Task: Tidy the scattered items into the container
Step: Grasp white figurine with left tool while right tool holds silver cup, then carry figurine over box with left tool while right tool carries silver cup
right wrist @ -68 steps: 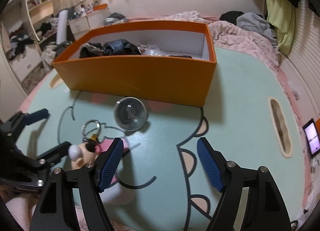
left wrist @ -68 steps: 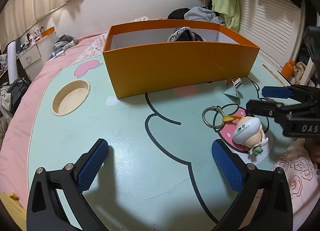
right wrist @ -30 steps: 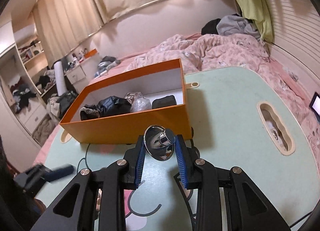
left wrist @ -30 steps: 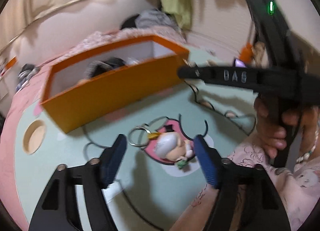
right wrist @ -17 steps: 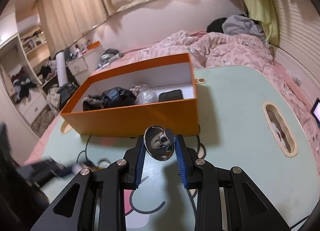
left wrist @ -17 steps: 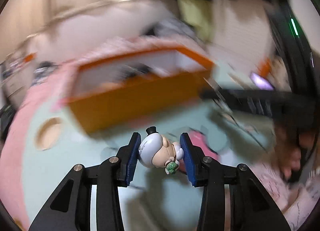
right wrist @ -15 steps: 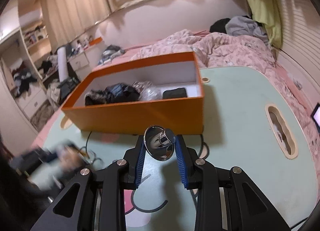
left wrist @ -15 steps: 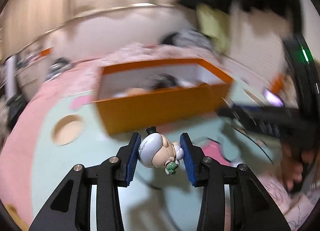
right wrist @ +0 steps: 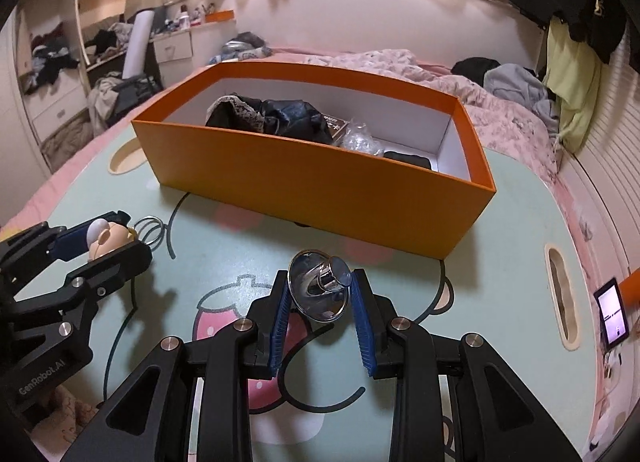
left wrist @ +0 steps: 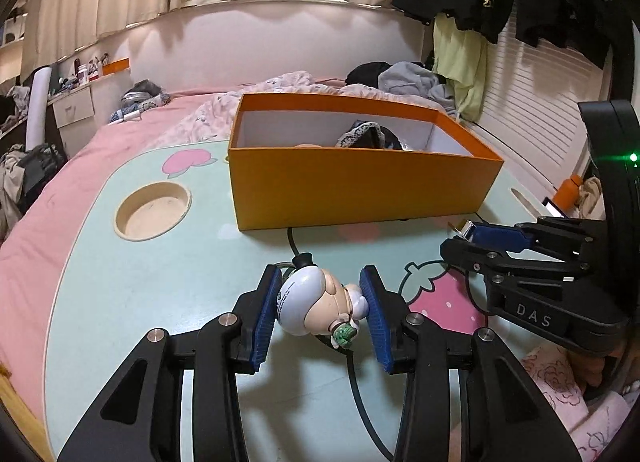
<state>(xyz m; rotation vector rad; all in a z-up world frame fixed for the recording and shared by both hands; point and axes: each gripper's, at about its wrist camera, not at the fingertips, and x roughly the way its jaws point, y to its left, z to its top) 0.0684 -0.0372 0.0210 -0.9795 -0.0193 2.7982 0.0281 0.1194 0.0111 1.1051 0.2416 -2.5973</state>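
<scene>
My left gripper (left wrist: 320,304) is shut on a small figurine keychain (left wrist: 316,304) with a white head, held above the table in front of the orange box (left wrist: 360,190). Its metal ring (right wrist: 150,231) hangs behind it. My right gripper (right wrist: 320,298) is shut on a clear suction cup with a chrome knob (right wrist: 322,290), held above the table before the same box (right wrist: 320,186). Each gripper shows in the other's view: the left gripper (right wrist: 94,240) at the left, the right gripper (left wrist: 476,238) at the right.
The box holds dark clothing (right wrist: 268,114), a clear plastic bag (right wrist: 360,140) and a black item (right wrist: 408,160). The mint table (left wrist: 160,286) has a round cup recess (left wrist: 152,210) and an oval slot (right wrist: 562,298). A lit phone (right wrist: 610,318) lies at the right. Pink bedding surrounds the table.
My left gripper closed on the figurine, lifted it and swung toward the box front. My right gripper, holding the suction cup, has come a little nearer to the box.
</scene>
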